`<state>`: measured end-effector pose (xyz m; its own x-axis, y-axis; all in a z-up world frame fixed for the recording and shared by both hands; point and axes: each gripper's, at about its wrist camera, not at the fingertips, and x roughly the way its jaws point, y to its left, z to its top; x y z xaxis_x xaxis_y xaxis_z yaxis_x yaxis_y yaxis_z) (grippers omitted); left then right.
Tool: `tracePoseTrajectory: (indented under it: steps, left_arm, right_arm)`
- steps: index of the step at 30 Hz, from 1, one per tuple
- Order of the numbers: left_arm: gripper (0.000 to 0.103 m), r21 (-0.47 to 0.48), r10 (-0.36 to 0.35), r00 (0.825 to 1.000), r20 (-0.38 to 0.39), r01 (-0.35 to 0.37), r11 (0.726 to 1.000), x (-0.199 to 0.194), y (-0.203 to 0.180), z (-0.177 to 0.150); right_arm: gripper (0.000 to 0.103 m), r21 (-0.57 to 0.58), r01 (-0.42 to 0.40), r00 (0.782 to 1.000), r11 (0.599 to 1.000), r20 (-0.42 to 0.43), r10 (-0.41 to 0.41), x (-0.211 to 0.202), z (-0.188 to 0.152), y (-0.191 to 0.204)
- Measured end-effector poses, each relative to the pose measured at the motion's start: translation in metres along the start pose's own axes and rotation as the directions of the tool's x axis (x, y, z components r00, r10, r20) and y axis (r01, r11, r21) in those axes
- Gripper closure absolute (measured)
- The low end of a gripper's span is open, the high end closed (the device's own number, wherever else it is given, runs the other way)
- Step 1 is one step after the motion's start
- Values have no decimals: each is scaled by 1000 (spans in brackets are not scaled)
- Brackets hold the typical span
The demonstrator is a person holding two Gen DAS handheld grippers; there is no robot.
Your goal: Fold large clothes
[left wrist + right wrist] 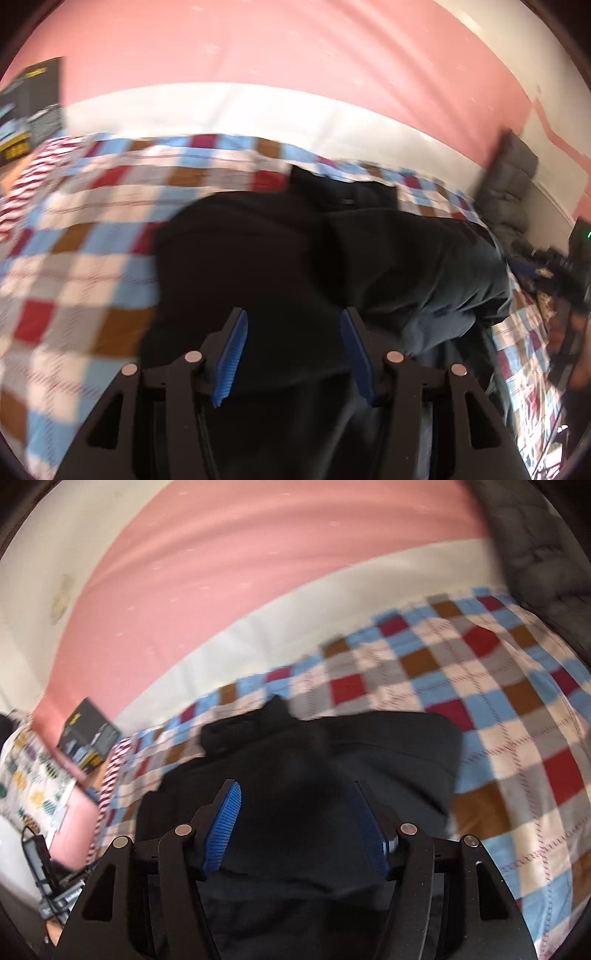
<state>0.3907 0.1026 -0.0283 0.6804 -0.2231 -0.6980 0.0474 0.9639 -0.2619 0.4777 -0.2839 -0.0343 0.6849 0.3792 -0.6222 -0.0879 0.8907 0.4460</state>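
The black garment (pixel 280 258) lies on the checkered bed (pixel 74 258), filling mid-frame in both views. Both the left gripper (pixel 293 314) and right gripper (pixel 295 788) hover over it, jaws wide, empty (equally near) — its collar points toward the upper frame.

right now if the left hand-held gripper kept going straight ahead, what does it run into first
Most likely the black garment: it fills the space between the open fingers of the left hand-held gripper, lying on the checked bedspread. Depth is blurry.
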Motion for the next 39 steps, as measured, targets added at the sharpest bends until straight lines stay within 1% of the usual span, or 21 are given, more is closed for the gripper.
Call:
tracePoseTrajectory:
  steps: [3,5,6,7,8,9,10,12,14,15,16,18,20,21,23,24,27,31,33,36,39]
  left_arm:
    - [46,-17,-45,997,-65,44,999,59,-22,20]
    - [47,-70,-70,991,-115,63,996,92,-26,26]
    - [53,-99,-109,985,-133,96,990,105,-27,27]
    - [66,-114,-151,979,-136,136,984,111,-31,29]
    - [87,-104,-171,976,-135,158,982,111,-36,29]
    - [95,-72,-181,976,-120,173,982,104,-43,30]
    - [96,-32,-190,978,-87,188,982,90,-51,31]
    - [100,7,-209,978,-20,209,978,57,-56,36]
    - [100,5,-224,973,53,224,975,18,-52,42]
    - [100,3,-226,971,79,226,974,3,-48,44]
    - [100,1,-218,971,96,219,976,-9,-45,43]
    - [100,-4,-191,977,98,193,981,-19,-37,39]
    - [100,-6,-150,987,59,150,989,-7,-28,30]
    - [100,-20,-118,993,21,118,993,5,-22,25]
    - [99,-57,-72,996,-50,69,996,34,-4,13]
    - [99,-81,-67,995,-75,61,995,47,4,9]
    - [98,-100,-58,994,-90,48,994,67,12,-2]
    - [94,-68,-17,995,-96,10,998,77,7,-11]
    - [93,-93,-19,993,-118,8,996,79,9,-13]
    - [93,-124,-19,994,-111,5,992,55,12,-14]
    - [93,-101,3,998,-57,-9,995,18,17,-16]
  right_arm:
    - [41,64,37,999,997,-5,-37,6,-4,-34]
    - [41,97,30,1000,995,3,-31,3,-7,-48]
    - [41,108,26,1000,994,4,-27,4,-9,-54]
    - [41,113,27,1000,993,0,-27,6,-11,-58]
    - [41,111,33,999,993,-9,-32,8,-11,-61]
    - [41,102,39,999,994,-19,-38,10,-11,-62]
    - [41,90,50,998,995,-29,-48,12,-11,-61]
    - [41,73,65,998,995,-28,-64,10,-11,-60]
    - [45,45,63,998,997,4,-64,3,-10,-53]
    - [46,29,72,997,997,19,-72,0,-11,-49]
    - [46,15,76,997,997,31,-76,-2,-12,-45]
    - [46,-27,77,997,997,31,-76,-2,-15,-33]
    - [46,-96,102,995,990,15,-101,7,-22,-17]
    - [46,-131,120,993,984,3,-120,14,-26,-9]
    - [47,-195,154,986,969,-33,-164,32,-37,0]
    - [47,-224,168,982,960,-49,-183,43,-43,3]
    - [47,-276,190,970,942,-98,-224,67,-56,4]
    - [48,-296,213,957,931,-130,-260,89,-64,-4]
    - [48,-287,215,953,934,-148,-265,96,-66,-9]
    - [48,-289,234,944,928,-162,-288,91,-62,-5]
    - [48,-269,199,963,942,-125,-239,60,-56,-1]
